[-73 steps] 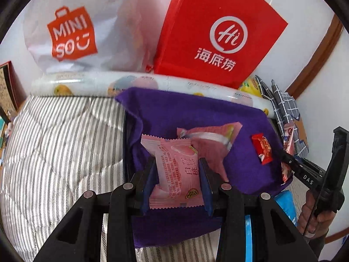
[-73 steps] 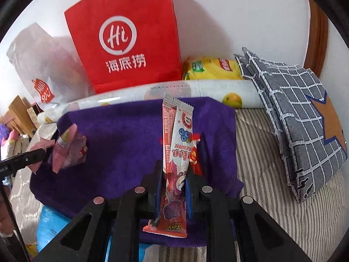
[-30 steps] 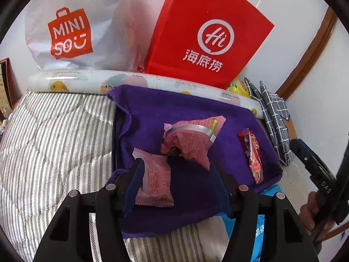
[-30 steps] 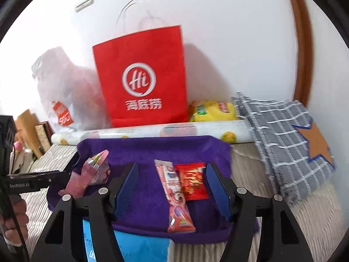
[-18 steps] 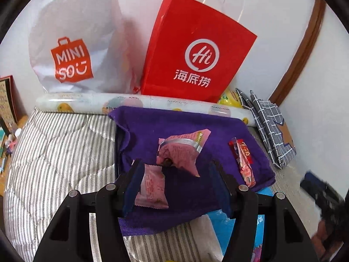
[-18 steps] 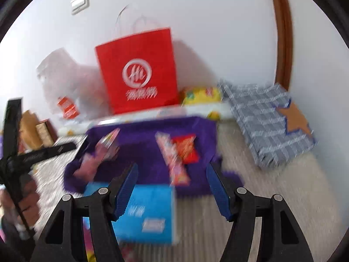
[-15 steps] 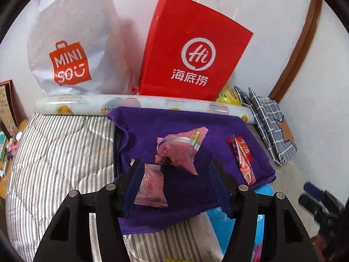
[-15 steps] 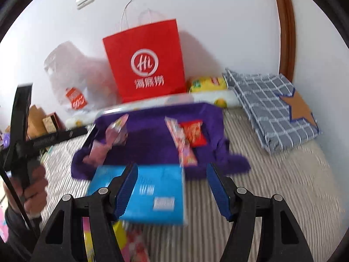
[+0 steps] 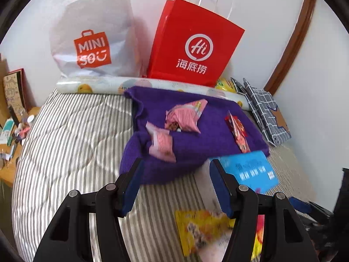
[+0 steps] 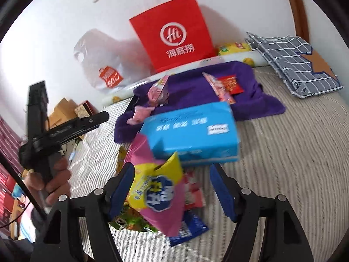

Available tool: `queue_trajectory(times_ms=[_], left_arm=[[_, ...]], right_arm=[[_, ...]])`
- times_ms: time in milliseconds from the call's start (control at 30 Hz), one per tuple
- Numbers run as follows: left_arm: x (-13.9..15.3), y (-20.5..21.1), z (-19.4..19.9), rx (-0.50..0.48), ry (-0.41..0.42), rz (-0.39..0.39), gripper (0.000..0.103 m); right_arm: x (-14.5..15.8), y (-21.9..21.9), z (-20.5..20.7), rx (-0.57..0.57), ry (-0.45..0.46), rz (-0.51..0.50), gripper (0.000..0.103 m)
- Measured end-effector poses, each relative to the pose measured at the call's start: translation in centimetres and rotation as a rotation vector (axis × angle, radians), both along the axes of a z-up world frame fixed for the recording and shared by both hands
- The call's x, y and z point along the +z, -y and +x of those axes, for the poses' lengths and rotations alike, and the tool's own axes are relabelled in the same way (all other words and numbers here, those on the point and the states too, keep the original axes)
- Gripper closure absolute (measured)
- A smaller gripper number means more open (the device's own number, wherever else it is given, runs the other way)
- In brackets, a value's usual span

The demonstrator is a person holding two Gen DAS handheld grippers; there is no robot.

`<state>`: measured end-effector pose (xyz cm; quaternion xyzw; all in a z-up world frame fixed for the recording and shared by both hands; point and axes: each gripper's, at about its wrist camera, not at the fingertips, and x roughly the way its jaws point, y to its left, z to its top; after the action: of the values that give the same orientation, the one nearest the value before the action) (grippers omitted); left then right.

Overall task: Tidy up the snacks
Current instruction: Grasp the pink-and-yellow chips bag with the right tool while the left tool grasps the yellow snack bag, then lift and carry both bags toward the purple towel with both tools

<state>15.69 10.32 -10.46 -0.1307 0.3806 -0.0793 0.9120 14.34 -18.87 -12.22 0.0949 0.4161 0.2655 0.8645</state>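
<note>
A purple towel (image 9: 202, 152) (image 10: 257, 100) lies on the striped bed. On it rest a small pink packet (image 9: 162, 145), a larger pink bag (image 9: 185, 119) (image 10: 158, 91), a long pink-red stick pack (image 9: 238, 136) (image 10: 218, 87) and a red sachet (image 10: 231, 84). My left gripper (image 9: 174, 185) hangs open over the towel's near edge, nothing between its blue pads. My right gripper (image 10: 170, 190) hovers over a loose snack pile, its jaws opening, the pads not pressing on anything. A pink and yellow bag (image 10: 159, 194) lies under it, with a blue pack (image 10: 189, 224) and a green one (image 10: 133, 220).
A blue tissue box (image 10: 192, 131) (image 9: 250, 170) sits at the towel's near edge. A red paper bag (image 9: 194, 43), a white plastic bag (image 9: 93, 37) and a printed roll (image 9: 98, 86) line the wall. A grey checked cloth (image 10: 298, 63) lies right. A hand (image 10: 52, 181) holds the left gripper.
Both grippers have drawn back from the towel, leaving their snacks on it. The right one swung down over the tissue box and snack pile, and its jaws widened a little.
</note>
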Motion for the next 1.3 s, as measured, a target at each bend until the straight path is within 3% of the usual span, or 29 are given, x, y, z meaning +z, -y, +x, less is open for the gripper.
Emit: queue_trajectory(times_ms=[133,267,367,567,700,800,867,1033,1300], left_arm=[[0.0,-0.5,-2.0,-0.009,-0.016,-0.003,0.042],[-0.4,-0.2,-3.5,-0.028,-0.017,0.016,0.041],[-1.4,0.5,-3.8,-0.047,-0.045,0.029,0.041],[-3.6,2.6,-3.4,-0.142,-0.108,-0.042,0.041],[-4.2,5.2,-3.0,-0.188,-0.094,0.045,0.038],[-5.7,6.5,-2.0,-0.210,-0.136,0.067,0.038],[-6.7,6.8,-1.5,-0.201,-0.171,0.094,0.043],[-6.1,5.5,-2.5,-0.185,-0.128,0.082,0.049],[-6.7,0.8,-2.0,0.008,-0.102,0.103,0.049]], right_arm=[[-1.6,-2.1,-0.1,0.044,-0.042,0.026,0.033],[-3.1,-4.0,0.3,0.057,-0.068,-0.008,0.032],[-2.8,-4.0,0.2,0.047,-0.065,0.015,0.047],[0.2,-1.9,-2.1,0.036,0.073,0.006,0.047],[1.3,0.7,-3.0,-0.005,0.138,-0.020,0.047],[0.9,2.6,-2.9,-0.056,0.161,-0.067,0.047],[0.1,3.9,-2.5,-0.090,0.147,-0.079,0.047],[-1.5,6.7,-1.3,-0.151,0.116,-0.082,0.047],[-4.0,8.8,2.4,-0.243,0.119,-0.174,0.047]])
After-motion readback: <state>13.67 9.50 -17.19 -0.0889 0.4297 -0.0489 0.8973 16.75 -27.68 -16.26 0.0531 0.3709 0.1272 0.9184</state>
